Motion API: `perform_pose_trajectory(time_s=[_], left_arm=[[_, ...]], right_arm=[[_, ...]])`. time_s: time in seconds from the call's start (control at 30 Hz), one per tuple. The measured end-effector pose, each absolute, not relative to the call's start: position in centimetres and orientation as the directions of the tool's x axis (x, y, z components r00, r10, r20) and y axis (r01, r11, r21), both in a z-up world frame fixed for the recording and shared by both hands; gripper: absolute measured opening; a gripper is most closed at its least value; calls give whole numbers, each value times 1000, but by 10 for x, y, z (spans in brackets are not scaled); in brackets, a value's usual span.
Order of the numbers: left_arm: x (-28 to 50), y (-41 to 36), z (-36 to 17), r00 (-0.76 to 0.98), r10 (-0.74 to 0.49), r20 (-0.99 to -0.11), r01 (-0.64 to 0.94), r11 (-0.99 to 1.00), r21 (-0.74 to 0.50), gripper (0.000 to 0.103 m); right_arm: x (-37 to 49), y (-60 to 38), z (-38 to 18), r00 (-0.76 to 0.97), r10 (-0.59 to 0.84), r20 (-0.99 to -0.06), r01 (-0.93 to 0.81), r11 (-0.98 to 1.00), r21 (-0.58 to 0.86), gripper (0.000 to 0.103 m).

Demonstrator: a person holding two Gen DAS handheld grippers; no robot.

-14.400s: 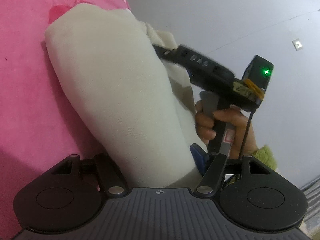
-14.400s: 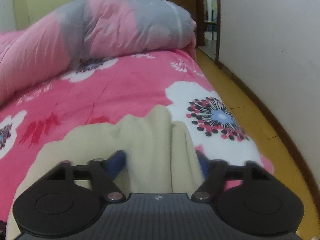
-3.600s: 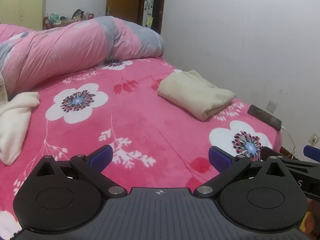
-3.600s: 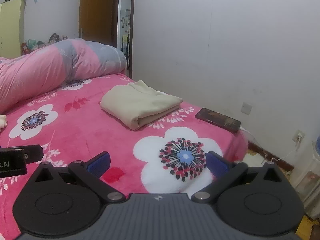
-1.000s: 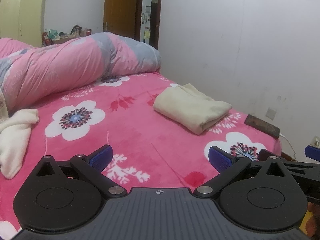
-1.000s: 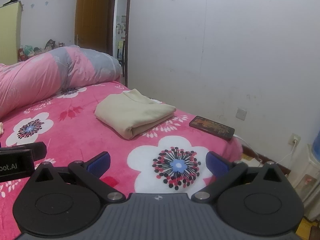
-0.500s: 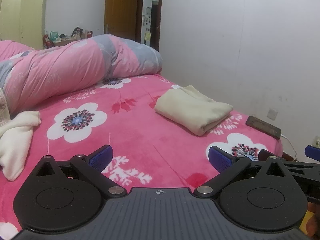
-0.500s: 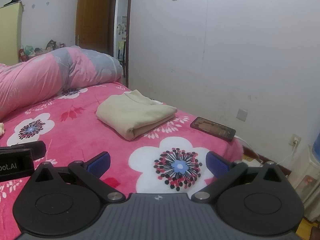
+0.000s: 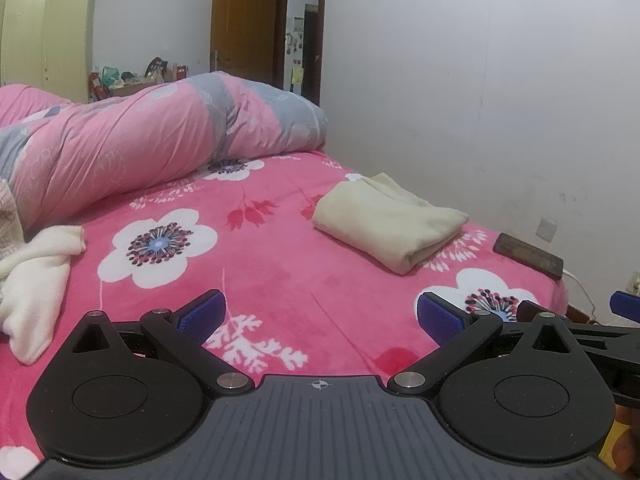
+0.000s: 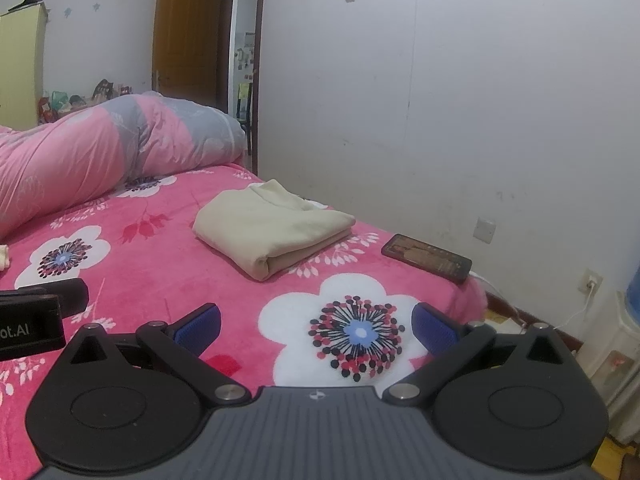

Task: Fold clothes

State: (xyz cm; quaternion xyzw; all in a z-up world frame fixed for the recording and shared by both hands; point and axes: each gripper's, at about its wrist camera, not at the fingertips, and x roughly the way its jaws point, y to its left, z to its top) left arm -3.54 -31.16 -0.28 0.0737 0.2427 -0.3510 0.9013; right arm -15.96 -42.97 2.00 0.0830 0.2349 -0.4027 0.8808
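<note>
— What does the left wrist view show?

— The left gripper (image 9: 320,314) sits low over the near edge of the bed (image 9: 280,280), its blue-tipped fingers (image 9: 200,314) spread wide with nothing between them. Ahead and to the right, a cream garment (image 9: 384,224) lies folded into a neat block on the pink flowered blanket, close to the wall side of the bed. Just past it, near the bed's corner, lies a dark phone (image 9: 528,256), apart from the garment. On the far left a white garment (image 9: 36,272) lies loosely crumpled, well apart from the folded one. A rolled pink and grey quilt (image 9: 160,140) runs across the far end of the bed. At the right edge the tip of the right gripper (image 9: 624,306) pokes into view.

— And the right wrist view?

— The right gripper (image 10: 316,326) also hangs over the near edge of the bed (image 10: 160,280), fingers (image 10: 198,326) wide apart and empty. The cream garment (image 10: 272,228) is straight ahead, folded flat, with its folded edge facing the camera. The phone (image 10: 426,258) lies to its right by the bed's edge, not touching it. The quilt (image 10: 120,148) lies behind, and the door (image 10: 188,40) stands open beyond it. At the left edge, part of the left gripper's body (image 10: 36,312) shows.
</note>
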Motion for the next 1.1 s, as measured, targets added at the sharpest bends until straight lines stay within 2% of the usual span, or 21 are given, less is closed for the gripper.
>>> perform_pose_trajectory(time_s=[1.1], left_arm=[[-30,-306,-4,652,-583,-485,650,759,-40,103]], right_arm=[[-152,-427,19,561,-667,-491,740,670,-63,103]])
